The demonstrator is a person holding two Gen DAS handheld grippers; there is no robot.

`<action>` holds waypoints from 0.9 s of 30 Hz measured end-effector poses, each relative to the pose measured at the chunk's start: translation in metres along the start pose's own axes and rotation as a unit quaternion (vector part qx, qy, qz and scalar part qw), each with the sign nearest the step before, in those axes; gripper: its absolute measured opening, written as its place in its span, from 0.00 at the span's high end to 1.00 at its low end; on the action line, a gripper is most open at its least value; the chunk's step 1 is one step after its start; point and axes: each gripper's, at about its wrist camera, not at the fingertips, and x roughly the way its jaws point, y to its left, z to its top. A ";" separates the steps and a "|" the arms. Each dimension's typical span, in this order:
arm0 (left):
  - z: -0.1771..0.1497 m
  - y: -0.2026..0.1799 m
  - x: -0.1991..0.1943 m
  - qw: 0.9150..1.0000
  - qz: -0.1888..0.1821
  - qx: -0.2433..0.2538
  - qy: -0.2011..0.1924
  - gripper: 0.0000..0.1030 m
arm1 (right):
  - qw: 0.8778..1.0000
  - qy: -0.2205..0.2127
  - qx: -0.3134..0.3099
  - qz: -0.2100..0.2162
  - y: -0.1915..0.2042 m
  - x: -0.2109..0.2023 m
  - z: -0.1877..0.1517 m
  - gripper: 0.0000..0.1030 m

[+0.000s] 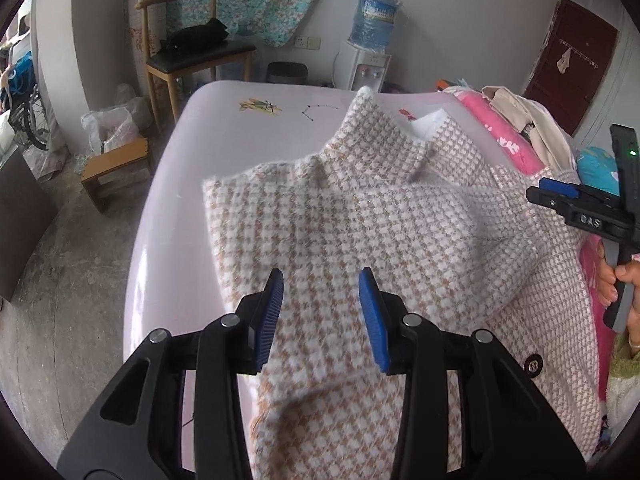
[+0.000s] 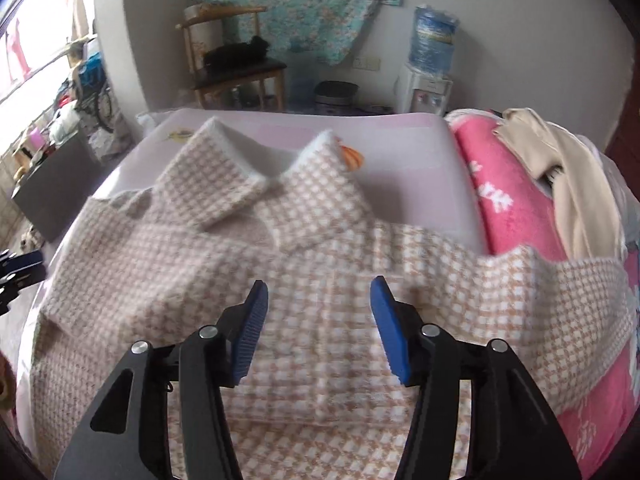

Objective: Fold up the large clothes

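The checked coat is lying spread on the pink table, collar at the far end. The left gripper is hanging over it w/ jaws apart, nothing in them. The right gripper is hanging over the coat too, jaws apart & holding nothing.

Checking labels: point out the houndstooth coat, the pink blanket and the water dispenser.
houndstooth coat [image 2: 320, 236], right wrist view, folded body.
pink blanket [image 2: 512, 200], right wrist view, upper fold.
water dispenser [image 1: 366, 70], left wrist view, white cabinet front.
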 end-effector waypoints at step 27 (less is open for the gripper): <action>-0.002 -0.033 0.036 0.998 0.062 0.026 0.013 0.33 | 0.996 0.065 -0.057 0.019 0.033 0.029 -0.042 0.43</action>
